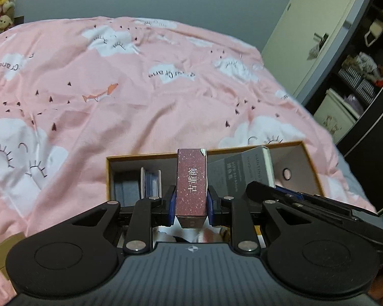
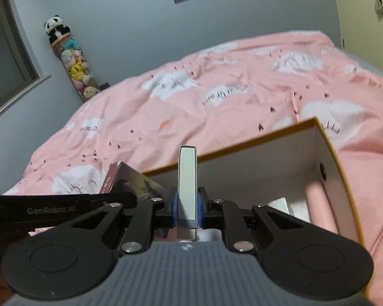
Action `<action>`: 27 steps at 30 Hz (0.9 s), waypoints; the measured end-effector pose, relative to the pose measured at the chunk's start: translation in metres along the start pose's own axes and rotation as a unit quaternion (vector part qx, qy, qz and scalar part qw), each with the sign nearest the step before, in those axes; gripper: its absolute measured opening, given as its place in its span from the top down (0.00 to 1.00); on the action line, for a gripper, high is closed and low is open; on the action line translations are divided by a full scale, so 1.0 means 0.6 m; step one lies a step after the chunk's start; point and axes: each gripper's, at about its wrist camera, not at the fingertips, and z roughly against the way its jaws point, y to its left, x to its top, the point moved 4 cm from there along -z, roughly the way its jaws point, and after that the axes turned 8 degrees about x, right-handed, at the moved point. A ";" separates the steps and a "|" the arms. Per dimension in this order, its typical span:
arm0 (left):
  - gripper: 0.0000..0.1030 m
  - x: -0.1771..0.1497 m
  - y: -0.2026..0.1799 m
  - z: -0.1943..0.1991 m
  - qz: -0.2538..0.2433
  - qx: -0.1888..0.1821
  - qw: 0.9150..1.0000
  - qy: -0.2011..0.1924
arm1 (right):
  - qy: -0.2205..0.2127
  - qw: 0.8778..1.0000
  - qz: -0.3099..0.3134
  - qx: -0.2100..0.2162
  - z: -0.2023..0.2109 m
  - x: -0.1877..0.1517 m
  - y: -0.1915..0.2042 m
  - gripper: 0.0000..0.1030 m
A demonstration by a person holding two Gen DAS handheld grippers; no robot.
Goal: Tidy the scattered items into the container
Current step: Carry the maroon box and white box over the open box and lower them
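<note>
While two tongs (image 1: pixel 191 199) (image 2: pixel 187 205) grip, two books (image 1: pixel 191 181) (image 2: pixel 188 178), one box (image 1: pixel 311 168)

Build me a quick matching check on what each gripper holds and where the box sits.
Things:
1. maroon speckled book
2. grey book
3. cardboard box
4. panda plush

Places:
a. resting open on the pink bedspread
b. clamped in the right gripper
c. on top of the plush stack by the wall
d. clamped in the left gripper

Pairs: 1-d, 2-b, 3-a, 4-c
</note>
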 end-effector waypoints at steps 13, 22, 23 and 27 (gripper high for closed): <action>0.75 -0.004 0.003 -0.078 -0.009 0.046 0.998 0.048 | 0.055 0.997 -0.046 -0.004 -0.083 -0.015 -0.029 0.84; 0.74 -0.008 0.012 -0.091 0.006 0.038 0.998 0.058 | 0.074 0.995 -0.066 -0.017 -0.105 -0.025 -0.043 0.84; 0.73 -0.007 0.014 -0.090 0.010 0.033 0.998 0.060 | 0.075 0.995 -0.066 -0.016 -0.107 -0.026 -0.042 0.84; 0.72 -0.004 0.021 -0.085 0.023 0.022 0.997 0.063 | 0.076 0.995 -0.055 -0.021 -0.109 -0.028 -0.035 0.84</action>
